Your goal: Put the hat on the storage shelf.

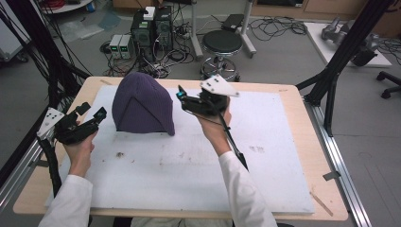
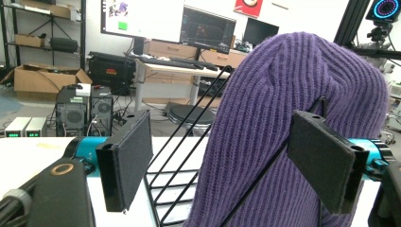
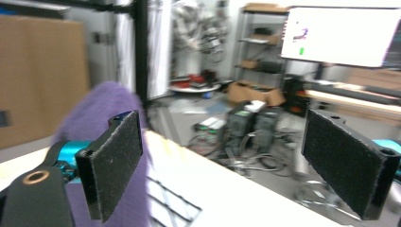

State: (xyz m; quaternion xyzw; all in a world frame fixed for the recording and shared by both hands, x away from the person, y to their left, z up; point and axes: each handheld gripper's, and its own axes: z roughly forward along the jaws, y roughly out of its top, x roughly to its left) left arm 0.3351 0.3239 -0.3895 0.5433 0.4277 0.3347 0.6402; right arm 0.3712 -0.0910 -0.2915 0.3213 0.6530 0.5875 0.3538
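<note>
The purple knit beanie (image 1: 142, 103) stood as a tall dome toward the far left of the white mat (image 1: 265, 156) on the worktop (image 1: 302, 101), and in the left gripper view we saw it (image 2: 288, 118) draped over a black wire rack (image 2: 177, 189) whose bars showed beneath its left edge. We held the left gripper (image 1: 90, 116) just beside the beanie's left side, apart from it, with its jaws spread wide; in its own view the beanie rose beyond the gap, nearer the right-hand jaw and passing behind it, while the rack's bars lay between the two jaws, nothing gripped. We held the right gripper (image 1: 182, 93) raised just past the beanie's right side, close to the knit but not touching that we could tell. Its jaws too stood wide apart; in the right gripper view, which was blurred, the beanie (image 3: 101, 116) sat behind the left-hand jaw rather than between the two, with a corner of the rack (image 3: 172, 203) low down.
</note>
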